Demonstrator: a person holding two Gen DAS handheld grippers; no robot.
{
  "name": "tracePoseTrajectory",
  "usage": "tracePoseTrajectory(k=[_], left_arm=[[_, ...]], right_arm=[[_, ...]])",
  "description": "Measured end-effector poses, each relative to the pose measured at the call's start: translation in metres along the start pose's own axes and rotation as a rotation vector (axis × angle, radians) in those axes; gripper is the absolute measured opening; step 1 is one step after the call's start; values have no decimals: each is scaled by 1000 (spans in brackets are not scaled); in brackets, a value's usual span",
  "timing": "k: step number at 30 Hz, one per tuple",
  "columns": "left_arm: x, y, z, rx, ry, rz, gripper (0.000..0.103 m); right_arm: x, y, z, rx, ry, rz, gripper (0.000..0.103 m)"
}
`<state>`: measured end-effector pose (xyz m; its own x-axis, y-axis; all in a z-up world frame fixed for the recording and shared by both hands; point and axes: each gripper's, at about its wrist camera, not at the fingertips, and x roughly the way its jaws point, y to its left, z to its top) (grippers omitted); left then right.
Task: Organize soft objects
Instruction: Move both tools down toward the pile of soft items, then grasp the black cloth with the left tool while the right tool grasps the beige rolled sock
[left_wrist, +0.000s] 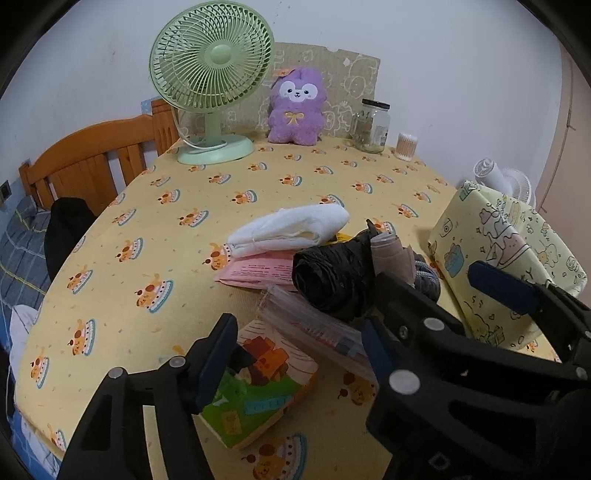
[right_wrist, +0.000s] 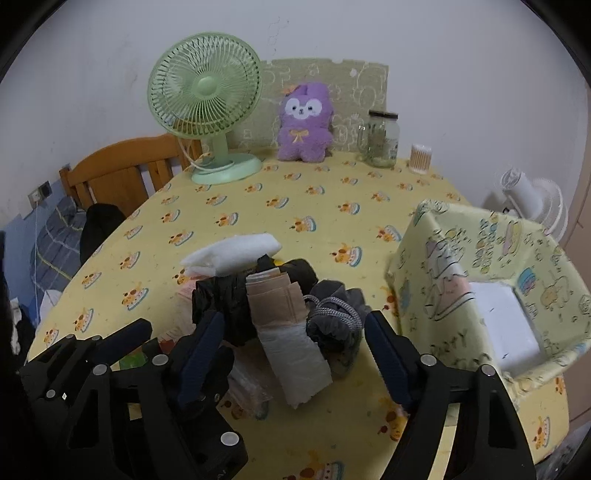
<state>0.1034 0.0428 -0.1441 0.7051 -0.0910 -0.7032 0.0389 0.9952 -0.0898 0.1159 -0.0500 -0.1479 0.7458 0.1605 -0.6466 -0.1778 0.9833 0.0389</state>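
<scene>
A pile of soft things lies mid-table: a folded white cloth (left_wrist: 291, 229) (right_wrist: 232, 254), a black crumpled bag (left_wrist: 332, 277) (right_wrist: 229, 295), a beige and white roll (right_wrist: 284, 325), a grey drawstring pouch (right_wrist: 336, 317), pink packets (left_wrist: 258, 271), a clear plastic sleeve (left_wrist: 314, 325) and a colourful tissue pack (left_wrist: 258, 384). My left gripper (left_wrist: 299, 354) is open above the tissue pack and sleeve. My right gripper (right_wrist: 295, 354) is open, its fingers on either side of the roll and pouch. The right gripper also shows in the left wrist view (left_wrist: 436, 288).
A yellow patterned fabric bin (right_wrist: 480, 273) (left_wrist: 509, 258) stands at the right with a white box (right_wrist: 506, 325) inside. At the back stand a green fan (left_wrist: 210, 85), a purple plush (left_wrist: 295, 107), a glass jar (left_wrist: 371, 125) and a cotton-swab tub (left_wrist: 406, 146). A wooden headboard (left_wrist: 92, 158) is left.
</scene>
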Motion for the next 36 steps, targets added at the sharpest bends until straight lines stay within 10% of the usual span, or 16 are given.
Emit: tracePoseTrajectory(k=[18, 23, 36], left_arm=[[17, -12, 5, 19, 17, -49, 29], [17, -14, 5, 25, 23, -56, 10], [-4, -11, 2, 36, -11, -17, 5]], right_arm=[[32, -14, 0, 55, 66, 2, 35], [30, -16, 0, 59, 67, -1, 33], [12, -6, -1, 40, 40, 33, 31]])
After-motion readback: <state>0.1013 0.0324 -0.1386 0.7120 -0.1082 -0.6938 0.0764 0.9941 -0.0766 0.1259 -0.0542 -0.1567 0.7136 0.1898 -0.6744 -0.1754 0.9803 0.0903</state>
